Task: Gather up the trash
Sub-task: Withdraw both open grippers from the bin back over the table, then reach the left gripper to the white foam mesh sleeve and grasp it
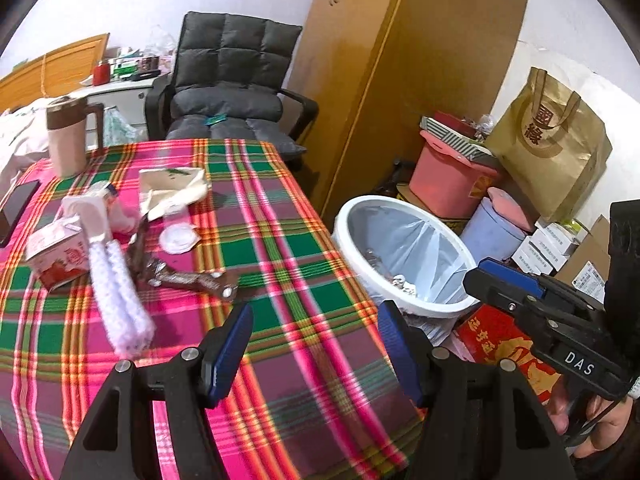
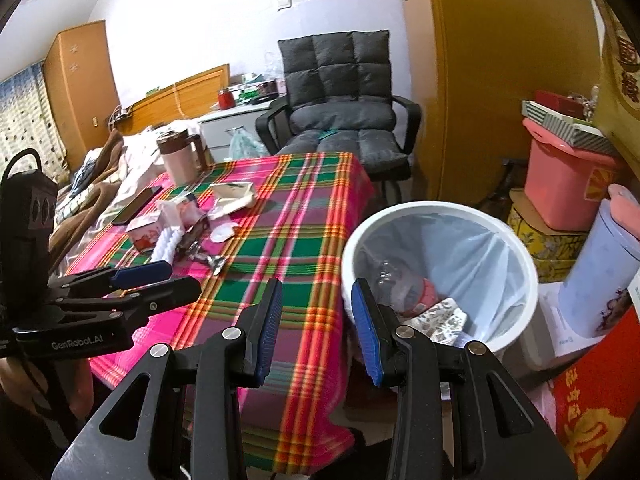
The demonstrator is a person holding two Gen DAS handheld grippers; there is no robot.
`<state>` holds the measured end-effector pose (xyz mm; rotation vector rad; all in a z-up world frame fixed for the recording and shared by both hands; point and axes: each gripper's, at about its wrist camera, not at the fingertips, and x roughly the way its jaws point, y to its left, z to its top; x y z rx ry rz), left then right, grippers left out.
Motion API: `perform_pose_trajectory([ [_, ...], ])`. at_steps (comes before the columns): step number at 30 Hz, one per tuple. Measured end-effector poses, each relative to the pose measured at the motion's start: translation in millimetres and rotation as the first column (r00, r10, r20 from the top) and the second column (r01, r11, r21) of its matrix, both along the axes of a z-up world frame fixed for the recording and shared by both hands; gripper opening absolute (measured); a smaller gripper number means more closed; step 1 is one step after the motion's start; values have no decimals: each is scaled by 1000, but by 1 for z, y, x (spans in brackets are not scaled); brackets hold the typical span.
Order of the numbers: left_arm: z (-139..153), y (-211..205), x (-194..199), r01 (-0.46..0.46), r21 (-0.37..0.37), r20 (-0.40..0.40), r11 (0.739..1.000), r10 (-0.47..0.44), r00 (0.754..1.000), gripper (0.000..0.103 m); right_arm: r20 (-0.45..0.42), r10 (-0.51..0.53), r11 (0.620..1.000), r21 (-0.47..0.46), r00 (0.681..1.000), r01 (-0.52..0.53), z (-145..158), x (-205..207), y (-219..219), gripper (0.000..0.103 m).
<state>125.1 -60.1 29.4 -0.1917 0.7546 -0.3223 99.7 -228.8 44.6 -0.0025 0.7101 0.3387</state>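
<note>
Several pieces of trash lie on the plaid-covered table (image 1: 304, 216): a pink milk carton (image 1: 56, 254), a white foam sleeve (image 1: 120, 300), a brown wrapper (image 1: 188, 278), a clear lid (image 1: 178, 238) and a crumpled beige paper pack (image 1: 172, 188). A white bin (image 2: 436, 205) with a plastic liner stands on the floor at the table's right edge, holding a bottle and wrappers. My left gripper (image 1: 314, 344) hovers open over the table's near right part, empty. My right gripper (image 2: 316, 316) is open and empty between the table edge and the bin.
A pink mug (image 1: 66, 136) and a phone (image 1: 16, 208) sit at the table's far left. A grey chair (image 1: 228, 88) stands behind the table, beside a wooden wardrobe (image 1: 400, 80). Boxes, a pink tub (image 1: 448, 180) and a gold bag (image 1: 548, 140) crowd the floor beyond the bin.
</note>
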Motion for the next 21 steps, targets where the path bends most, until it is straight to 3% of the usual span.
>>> perform_pose_trajectory([
  [14,-19,52,-18,-139,22,-29,990,140,990,64,-74,81,996,29,994,-79,-17,2,26,39],
  [18,-21,69,-15,-200,34,-32,979,201,979,64,-83,116,993,38,990,-113,-19,3,34,51],
  [21,-24,80,-9,-239,39,-43,970,240,970,64,-90,131,991,36,987,-128,-21,5,39,52],
])
